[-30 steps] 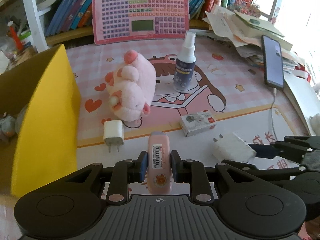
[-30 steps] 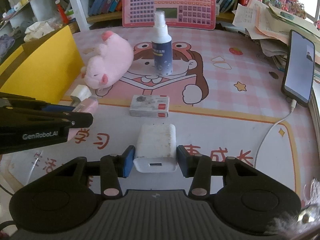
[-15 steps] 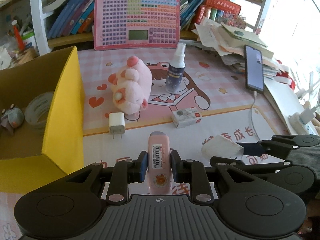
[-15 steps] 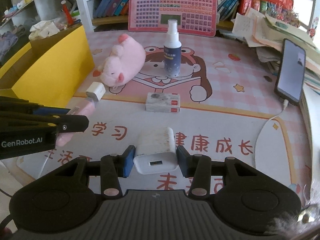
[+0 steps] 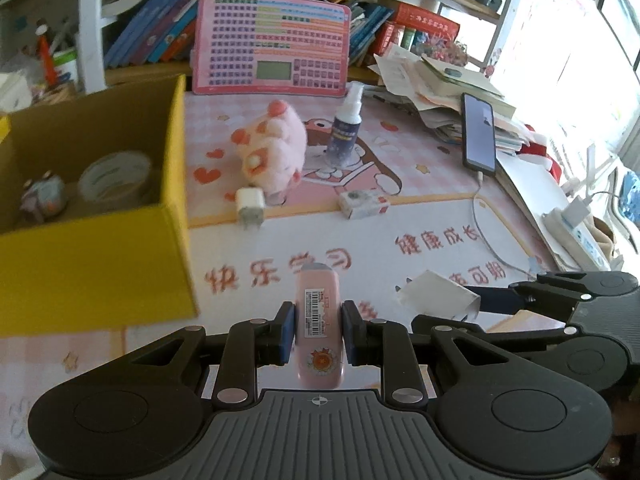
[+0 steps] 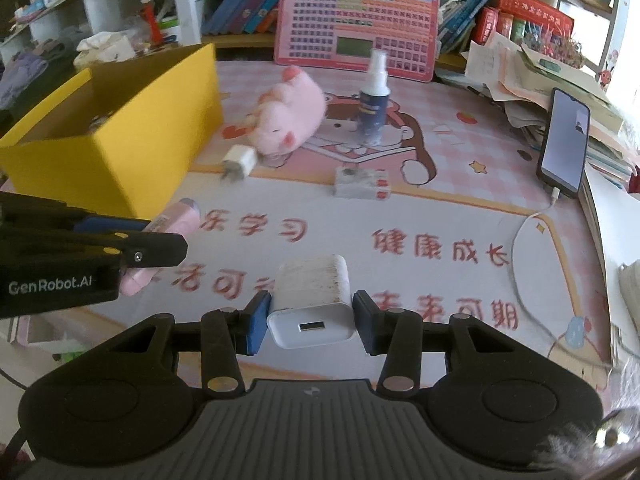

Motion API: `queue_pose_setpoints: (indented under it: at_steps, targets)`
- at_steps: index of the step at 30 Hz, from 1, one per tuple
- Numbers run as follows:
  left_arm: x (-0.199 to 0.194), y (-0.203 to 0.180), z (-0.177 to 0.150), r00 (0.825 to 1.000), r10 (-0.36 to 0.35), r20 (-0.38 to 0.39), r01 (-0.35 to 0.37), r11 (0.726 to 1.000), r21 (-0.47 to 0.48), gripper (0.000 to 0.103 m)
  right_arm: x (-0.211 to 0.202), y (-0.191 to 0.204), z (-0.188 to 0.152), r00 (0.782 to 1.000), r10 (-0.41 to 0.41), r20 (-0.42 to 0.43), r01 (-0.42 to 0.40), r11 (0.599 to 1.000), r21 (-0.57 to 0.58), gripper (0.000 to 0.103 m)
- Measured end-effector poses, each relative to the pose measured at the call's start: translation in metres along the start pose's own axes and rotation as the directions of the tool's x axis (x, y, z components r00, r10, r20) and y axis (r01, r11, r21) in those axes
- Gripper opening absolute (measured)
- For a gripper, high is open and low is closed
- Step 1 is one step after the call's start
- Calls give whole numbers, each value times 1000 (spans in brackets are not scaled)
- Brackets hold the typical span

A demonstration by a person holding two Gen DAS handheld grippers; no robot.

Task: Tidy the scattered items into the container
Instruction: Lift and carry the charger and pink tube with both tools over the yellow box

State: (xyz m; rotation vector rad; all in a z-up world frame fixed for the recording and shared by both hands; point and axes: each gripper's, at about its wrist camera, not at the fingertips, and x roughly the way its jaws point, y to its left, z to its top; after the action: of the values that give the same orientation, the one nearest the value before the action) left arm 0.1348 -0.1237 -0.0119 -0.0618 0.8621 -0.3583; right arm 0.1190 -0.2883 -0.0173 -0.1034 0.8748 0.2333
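Observation:
My left gripper [image 5: 318, 330] is shut on a pink barcoded case [image 5: 318, 320], held above the mat right of the yellow box [image 5: 92, 264]. The box holds a tape roll [image 5: 114, 176] and a small grey toy [image 5: 40, 198]. My right gripper [image 6: 310, 316] is shut on a large white charger [image 6: 312, 296], also held above the mat. On the mat lie a pink plush pig [image 5: 272, 148], a small white plug [image 5: 249, 204], a spray bottle [image 5: 346, 124] and a small white packet [image 5: 364, 205]. The left gripper shows in the right wrist view [image 6: 132, 240].
A pink keyboard toy [image 5: 272, 44] leans against the bookshelf at the back. A phone [image 5: 478, 136] on a cable and a pile of papers [image 5: 432, 80] lie at the right. A power strip [image 5: 576, 228] sits at the far right edge.
Both grippers have lifted and pulled back with their items, so the mat looks farther away. The yellow box's inside has come into the left wrist view.

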Motion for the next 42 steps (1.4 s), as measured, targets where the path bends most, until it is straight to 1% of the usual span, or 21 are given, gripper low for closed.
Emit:
queue_pose_setpoints:
  at_steps: [13, 20, 28, 42]
  targets:
    - [-63, 45, -55, 1000, 3, 7, -2, 999, -47, 23, -34, 79, -42, 1000, 20, -4, -20, 999, -42, 43]
    - [-89, 66, -77, 1000, 14, 19, -13, 998, -61, 23, -45, 118, -58, 999, 46, -4, -46, 996, -72, 43]
    - [-116, 94, -92, 998, 42, 54, -36, 994, -108, 23, -52, 158, -61, 996, 87, -5, -87, 985, -149, 43]
    - [-146, 137, -108, 989, 107, 99, -85, 976, -203, 23, -50, 203, -51, 990, 140, 1, -135, 958, -253, 43]
